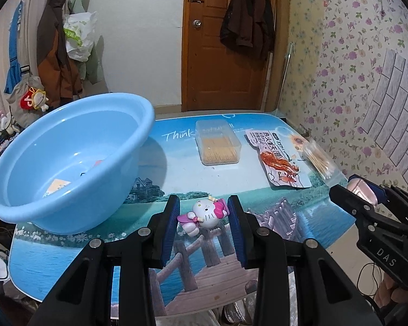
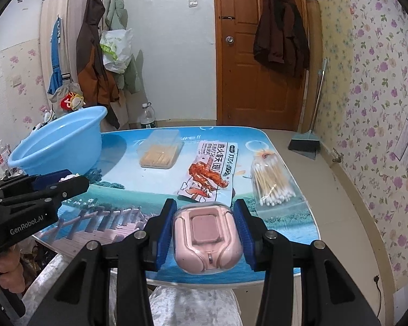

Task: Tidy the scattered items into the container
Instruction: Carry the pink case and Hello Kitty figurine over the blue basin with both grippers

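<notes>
My left gripper (image 1: 204, 207) is shut on a small white and pink cat figurine (image 1: 204, 213), held above the near part of the table (image 1: 176, 168). The light blue basin (image 1: 138, 135) stands just to its left, with a few flat items in its bottom. At the right edge, my right gripper (image 1: 367, 194) is shut on a pink earbud case (image 1: 360, 188). In the right wrist view the earbud case (image 2: 208, 233) sits squarely between that gripper's (image 2: 206, 209) blue pads. The left gripper (image 2: 65, 180) shows at the left, in front of the basin (image 2: 59, 141).
Further back on the table lie a clear toothpick box (image 1: 219, 142), a snack packet (image 1: 278, 160) and a bag of cotton swabs (image 1: 319, 160). Beyond the table are a wooden door, hanging coats, a water bottle (image 2: 147, 116) and a dustpan (image 2: 304, 141) on the floor.
</notes>
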The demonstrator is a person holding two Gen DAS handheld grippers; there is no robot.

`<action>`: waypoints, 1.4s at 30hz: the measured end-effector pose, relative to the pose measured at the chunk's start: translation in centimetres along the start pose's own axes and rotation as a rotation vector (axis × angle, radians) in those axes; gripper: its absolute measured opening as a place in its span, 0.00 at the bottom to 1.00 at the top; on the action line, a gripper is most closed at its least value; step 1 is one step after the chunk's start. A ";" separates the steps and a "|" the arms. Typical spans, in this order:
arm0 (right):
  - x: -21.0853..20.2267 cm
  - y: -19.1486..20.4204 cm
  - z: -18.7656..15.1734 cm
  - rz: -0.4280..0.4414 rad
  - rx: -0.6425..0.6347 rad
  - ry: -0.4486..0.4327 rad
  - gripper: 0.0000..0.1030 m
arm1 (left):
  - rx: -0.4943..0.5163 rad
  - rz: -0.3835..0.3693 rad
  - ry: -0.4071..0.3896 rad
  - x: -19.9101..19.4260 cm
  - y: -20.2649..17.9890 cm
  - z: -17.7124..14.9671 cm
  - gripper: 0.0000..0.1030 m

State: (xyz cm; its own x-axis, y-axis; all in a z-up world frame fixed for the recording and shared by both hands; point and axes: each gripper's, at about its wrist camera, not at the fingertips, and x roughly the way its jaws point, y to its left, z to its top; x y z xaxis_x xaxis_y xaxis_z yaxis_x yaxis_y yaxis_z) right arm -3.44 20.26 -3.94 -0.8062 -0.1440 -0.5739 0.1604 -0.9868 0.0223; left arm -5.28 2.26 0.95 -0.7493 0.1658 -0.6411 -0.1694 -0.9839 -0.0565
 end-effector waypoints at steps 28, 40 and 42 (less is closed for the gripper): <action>-1.9 4.3 1.8 0.039 -0.047 -0.017 0.44 | -0.033 0.023 -0.089 -4.9 3.4 1.1 0.33; -2.8 7.7 5.7 0.110 -0.076 -0.058 0.44 | -0.076 0.095 -0.127 -7.7 8.0 2.7 0.33; -2.8 8.3 6.4 0.121 -0.076 -0.061 0.44 | -0.078 0.104 -0.139 -8.2 8.6 3.0 0.33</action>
State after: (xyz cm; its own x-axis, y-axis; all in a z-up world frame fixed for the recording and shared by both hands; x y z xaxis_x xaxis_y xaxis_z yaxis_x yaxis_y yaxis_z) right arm -3.51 11.99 3.11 -0.8113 -0.2679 -0.5196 0.2989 -0.9540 0.0252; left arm -2.54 -7.40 8.02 -0.8423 0.0648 -0.5350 -0.0399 -0.9975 -0.0580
